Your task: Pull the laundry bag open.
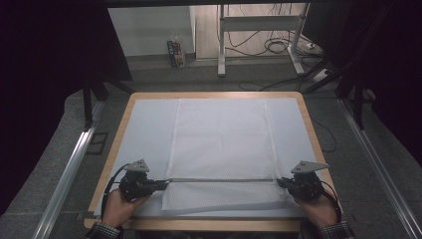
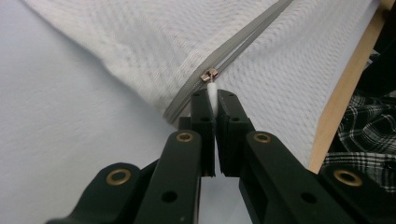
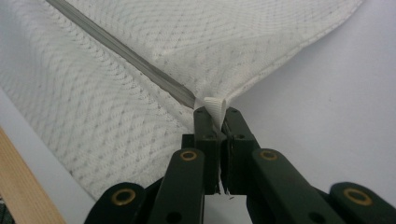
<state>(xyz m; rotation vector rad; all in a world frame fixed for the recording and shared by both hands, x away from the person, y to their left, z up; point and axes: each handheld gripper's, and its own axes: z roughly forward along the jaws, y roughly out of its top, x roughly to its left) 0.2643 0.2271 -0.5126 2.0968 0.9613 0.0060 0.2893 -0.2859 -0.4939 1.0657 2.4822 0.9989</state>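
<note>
Table (image 1: 124, 124) carries a pale sheet, and on it a white mesh bag (image 1: 221, 144) lies flat, reaching from the far edge to near the person's edge. Grey zipper (image 1: 221, 179) runs across the bag close to the near end, drawn straight between both tools. Left gripper (image 1: 160, 184) is clenched on the white zipper pull tab (image 2: 212, 93); the metal slider (image 2: 208, 74) sits just beyond the jaw tips, at the bag's left edge. Right gripper (image 1: 281, 182) is clenched on a white fabric loop (image 3: 215, 108) at the zipper's opposite end, at the bag's right corner. Both hands rest low at the table's near edge, well apart.
</note>
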